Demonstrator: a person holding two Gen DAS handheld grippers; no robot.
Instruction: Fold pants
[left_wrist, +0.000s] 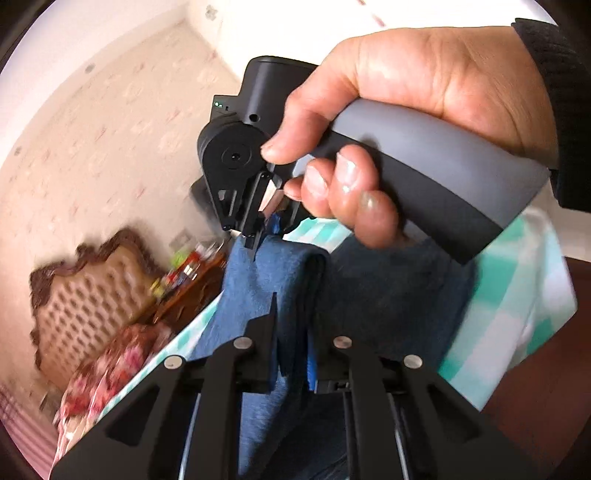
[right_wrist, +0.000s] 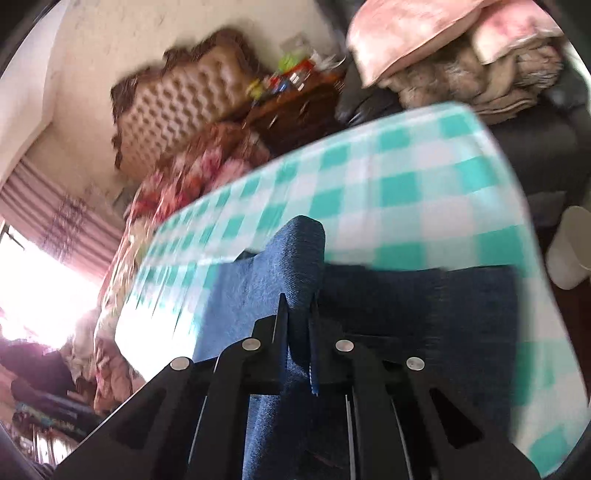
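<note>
The dark blue, denim-like pants (right_wrist: 280, 266) lie partly on the table covered with a teal-and-white checked cloth (right_wrist: 406, 177), with a fold of the fabric lifted off it. In the right wrist view that raised fold stands up between the black fingers of the right gripper (right_wrist: 297, 314), which are clenched on it; the cloth runs down between them and out of the bottom of the picture, so its lower part is cut off. To the right of the fold a darker, flatter stretch of the pants lies on the cloth, its edges smeared by blur.

In the left wrist view the left gripper (left_wrist: 291, 317) is likewise clamped on a fold of the blue fabric. Just beyond it the other gripper's black head pinches the top of the same fabric. The person's right hand (left_wrist: 399, 122) is wrapped around the grey and black handle (left_wrist: 424, 177), and a dark sleeve (left_wrist: 557, 92) is cut off at the edge. The hand and handle hide much of the pants and table behind them.

Around the table, all blurred: a tufted tan headboard with a dark carved frame (right_wrist: 184, 96), floral red bedding (right_wrist: 192, 173), a dark wooden cabinet with cluttered small items (right_wrist: 295, 99) too smeared to name, a pink pillow on folded blankets (right_wrist: 443, 40), and a white bin (right_wrist: 569, 247).
</note>
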